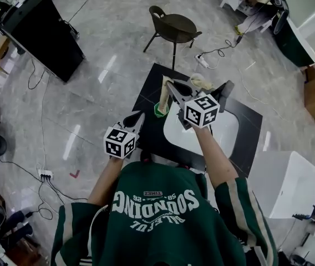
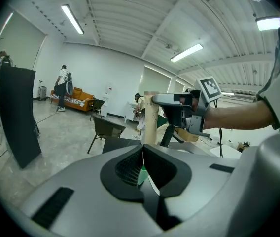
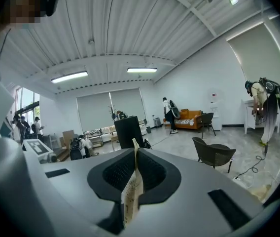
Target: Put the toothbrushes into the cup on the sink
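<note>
- Head view: my right claw (image 1: 170,86) is clamped on a pale toothbrush (image 1: 163,96). It hangs nearly upright with its lower end at the green cup (image 1: 158,111). The cup stands on the dark worktop (image 1: 252,123), just beside the left rim of the white sink (image 1: 221,134). I cannot tell whether the end is inside the cup or only above it. My left claw (image 1: 139,116) hovers near, pointing at the cup and touching nothing I can see.
- Left gripper view: my left claw (image 2: 142,149) has its jaws together. A sliver of green (image 2: 141,176) shows low in the slot. I take it for the cup beyond rather than something held, though I am not sure. Ahead, the toothbrush (image 2: 150,125) stands upright in the right claw (image 2: 156,99), its foot hidden behind my own jaws.
- Right gripper view: the jaws are closed on the toothbrush's printed paper sleeve (image 3: 130,191).
- To do this step well, I think I should hold the toothbrush vertical and centre it over the cup's mouth. I would lower it until the end is well down, and only then let go. A tilted entry could catch the rim and tip a light cup, so the left claw might steady it.
</note>
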